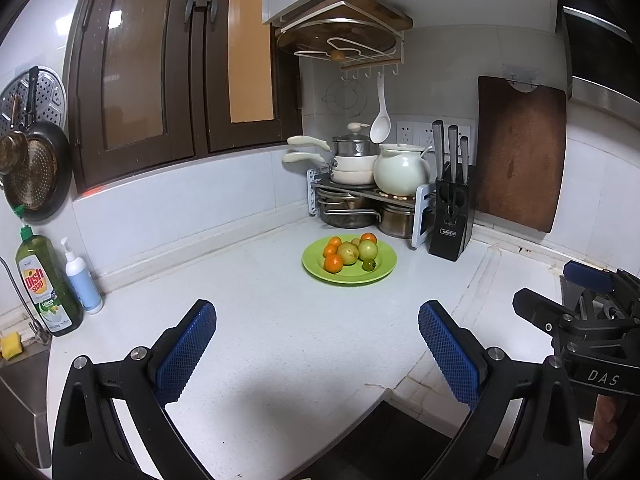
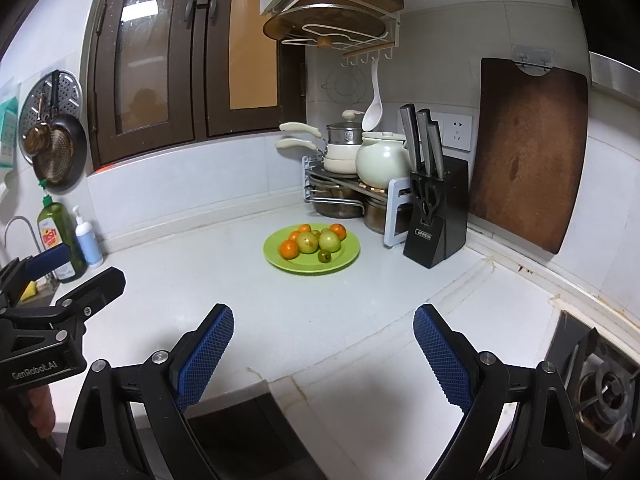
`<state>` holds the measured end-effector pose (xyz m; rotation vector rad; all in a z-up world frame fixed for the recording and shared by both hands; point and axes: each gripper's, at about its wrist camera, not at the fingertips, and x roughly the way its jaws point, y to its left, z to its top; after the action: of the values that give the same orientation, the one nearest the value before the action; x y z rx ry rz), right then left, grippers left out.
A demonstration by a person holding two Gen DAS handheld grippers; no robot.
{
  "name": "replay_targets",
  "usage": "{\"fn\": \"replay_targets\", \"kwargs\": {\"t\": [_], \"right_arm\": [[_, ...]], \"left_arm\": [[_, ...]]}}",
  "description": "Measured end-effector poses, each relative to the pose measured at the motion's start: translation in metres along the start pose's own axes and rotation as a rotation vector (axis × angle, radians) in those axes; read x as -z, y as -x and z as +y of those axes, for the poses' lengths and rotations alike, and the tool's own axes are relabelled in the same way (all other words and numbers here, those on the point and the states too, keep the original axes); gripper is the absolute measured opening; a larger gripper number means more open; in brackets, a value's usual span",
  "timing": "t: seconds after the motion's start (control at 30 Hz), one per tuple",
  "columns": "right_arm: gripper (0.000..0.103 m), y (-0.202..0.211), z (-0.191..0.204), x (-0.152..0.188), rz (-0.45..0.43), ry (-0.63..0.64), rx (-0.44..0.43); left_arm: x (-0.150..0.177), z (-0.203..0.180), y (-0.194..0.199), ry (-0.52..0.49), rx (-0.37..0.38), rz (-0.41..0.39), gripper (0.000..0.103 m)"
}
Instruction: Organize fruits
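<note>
White stone makes the counter (image 1: 256,320), and both grippers hang above its near edge with nothing between their blue pads. At the far left of the left wrist view, a green dish soap bottle (image 1: 47,286) stands by the wall, just beside a small white pump bottle (image 1: 82,278). The left gripper (image 1: 317,344) has its jaws wide apart and holds nothing. Further back, near the middle of the counter, lies the green plate (image 1: 380,270) with the fruits (image 1: 350,253) piled on it: some oranges, two yellow-green round fruits and one small dark green one at the front. The plate is well apart from both grippers. Behind it, in the corner, a metal rack (image 1: 352,190) carries white pots and a pale teapot (image 1: 402,170). To the right of the rack stands a black knife block (image 1: 452,220), and a brown cutting board (image 1: 520,156) leans on the wall. The right gripper (image 2: 323,344) is also wide open and empty; in its view a stove burner (image 2: 604,384) shows at the far right.
</note>
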<state>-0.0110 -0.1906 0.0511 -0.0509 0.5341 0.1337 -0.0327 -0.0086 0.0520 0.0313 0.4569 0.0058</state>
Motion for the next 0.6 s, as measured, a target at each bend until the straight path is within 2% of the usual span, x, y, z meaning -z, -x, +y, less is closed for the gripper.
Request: {"fn": "replay_targets", "kwargs": {"t": [0.6], "right_arm": [[0.092, 0.0003, -0.0046, -0.0008, 0.006, -0.007, 0.009]], "left_arm": [[-0.0007, -0.0003, -0.0008, -0.006, 0.009, -0.003, 0.103]]}}
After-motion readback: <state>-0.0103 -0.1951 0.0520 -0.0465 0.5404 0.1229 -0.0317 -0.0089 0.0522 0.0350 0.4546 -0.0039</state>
